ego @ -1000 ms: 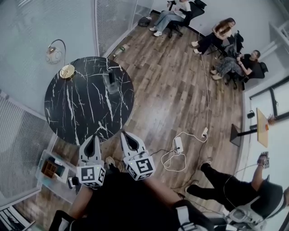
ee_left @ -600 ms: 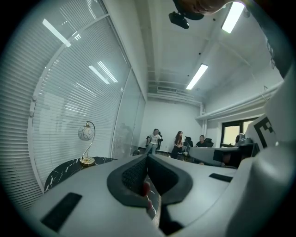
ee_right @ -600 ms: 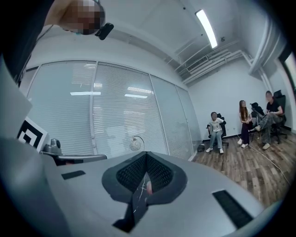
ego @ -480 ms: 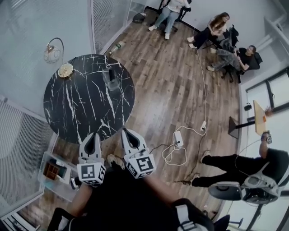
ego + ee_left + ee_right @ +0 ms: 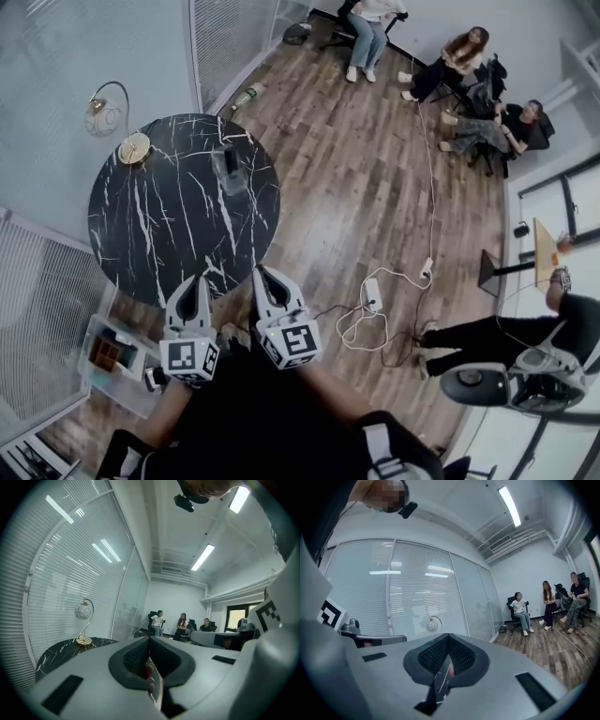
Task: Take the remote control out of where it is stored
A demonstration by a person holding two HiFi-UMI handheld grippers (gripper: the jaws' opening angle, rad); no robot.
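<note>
A round black marble table (image 5: 159, 234) stands ahead of me. Near its far right edge is a small clear holder (image 5: 228, 172) with a dark upright object in it, too small to identify for sure. My left gripper (image 5: 193, 285) and right gripper (image 5: 263, 277) hover side by side over the floor at the table's near edge, well short of the holder. Both are shut with nothing between the jaws. In the left gripper view the pads (image 5: 140, 654) meet at the middle line, and the right gripper's pads (image 5: 457, 655) do the same.
A globe lamp (image 5: 101, 114) with a gold base (image 5: 134, 147) stands at the table's far left. A clear storage box (image 5: 111, 352) sits on the floor at lower left. A white cable and power strip (image 5: 371, 296) lie on the wood floor. Seated people (image 5: 459, 56) are at the back, and a person (image 5: 525, 330) stands at the right.
The view has shifted slightly. The person at the right has moved with a chair. Both grippers stay shut in nearly the same place.
</note>
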